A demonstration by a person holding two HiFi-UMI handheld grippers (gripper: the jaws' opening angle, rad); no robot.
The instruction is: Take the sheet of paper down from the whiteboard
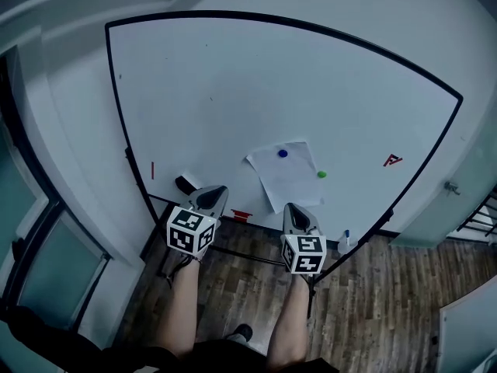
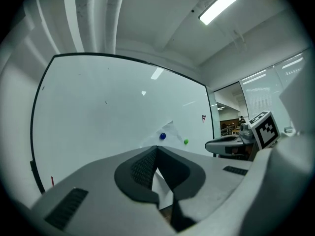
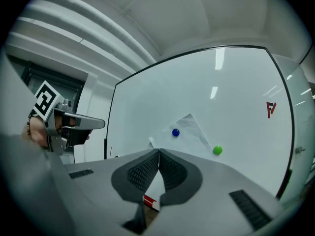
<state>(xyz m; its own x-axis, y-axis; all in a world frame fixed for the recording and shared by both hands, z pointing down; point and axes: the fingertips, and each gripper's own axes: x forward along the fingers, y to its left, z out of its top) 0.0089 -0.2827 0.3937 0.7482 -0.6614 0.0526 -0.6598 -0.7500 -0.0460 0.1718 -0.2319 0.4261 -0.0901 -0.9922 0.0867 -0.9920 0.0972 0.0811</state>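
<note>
Left gripper [image 1: 209, 199] and right gripper [image 1: 298, 213] are both closed and empty. Pulling the sheet of paper [image 1: 286, 179] while the blue magnet [image 1: 283, 153] and green magnet [image 1: 321, 174] pin it may tear it.

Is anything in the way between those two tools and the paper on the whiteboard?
Nothing visible stands between them. The left tool and right tool, both shut and empty, point toward the paper across open air. A blue magnet and a green magnet pin the paper to the whiteboard.
</note>
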